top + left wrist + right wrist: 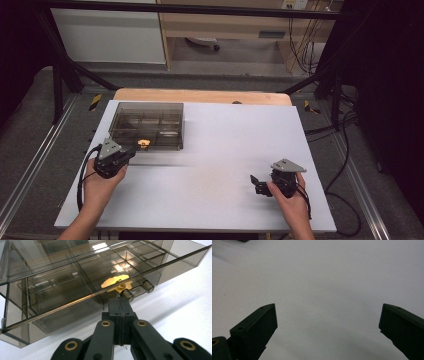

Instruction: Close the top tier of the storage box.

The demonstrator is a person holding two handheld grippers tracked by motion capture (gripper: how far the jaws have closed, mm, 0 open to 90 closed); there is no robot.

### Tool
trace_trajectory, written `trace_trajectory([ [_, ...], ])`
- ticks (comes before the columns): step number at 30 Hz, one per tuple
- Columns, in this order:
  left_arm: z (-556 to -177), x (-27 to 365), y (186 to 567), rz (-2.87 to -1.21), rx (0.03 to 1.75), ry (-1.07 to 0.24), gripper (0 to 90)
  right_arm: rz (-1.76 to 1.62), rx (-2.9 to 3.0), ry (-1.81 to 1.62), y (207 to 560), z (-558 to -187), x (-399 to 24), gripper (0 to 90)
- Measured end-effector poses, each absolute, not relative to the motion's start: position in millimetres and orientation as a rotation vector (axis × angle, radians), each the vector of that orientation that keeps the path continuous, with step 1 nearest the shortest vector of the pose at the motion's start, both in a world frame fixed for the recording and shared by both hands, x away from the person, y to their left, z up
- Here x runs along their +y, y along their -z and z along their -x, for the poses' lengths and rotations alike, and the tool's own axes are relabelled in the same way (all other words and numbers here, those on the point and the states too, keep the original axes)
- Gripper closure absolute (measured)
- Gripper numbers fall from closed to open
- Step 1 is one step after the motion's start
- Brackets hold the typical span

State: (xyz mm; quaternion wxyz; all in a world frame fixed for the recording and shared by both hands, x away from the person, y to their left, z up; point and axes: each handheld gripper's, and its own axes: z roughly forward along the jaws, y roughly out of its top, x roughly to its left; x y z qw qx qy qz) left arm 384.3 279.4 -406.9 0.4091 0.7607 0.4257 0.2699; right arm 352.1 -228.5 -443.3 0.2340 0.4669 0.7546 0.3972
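A smoky clear plastic box with several compartments stands at the table's back left, lid down. A small gold piece lies inside it, in a compartment near the front wall. In the left gripper view the gold piece sits just behind the box's front edge and two small clear latch cylinders. My left gripper is shut, jaws pressed flat together, and its tip meets the box's front edge by those cylinders. Whether it pinches anything there I cannot tell. My right gripper stands open over bare white table.
The white table top stretches between the two hands. A wooden edge runs along its back. Black frame legs stand at both far corners, and cables trail on the floor to the right.
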Motion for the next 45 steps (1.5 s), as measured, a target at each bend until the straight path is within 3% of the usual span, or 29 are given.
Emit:
trace_trajectory([
  [45,-422.4,273.3,399.3,-1.924,1.109,-0.704,90.0,-1.271,2.091,-1.071,444.7,-352.1,-228.6,2.8],
])
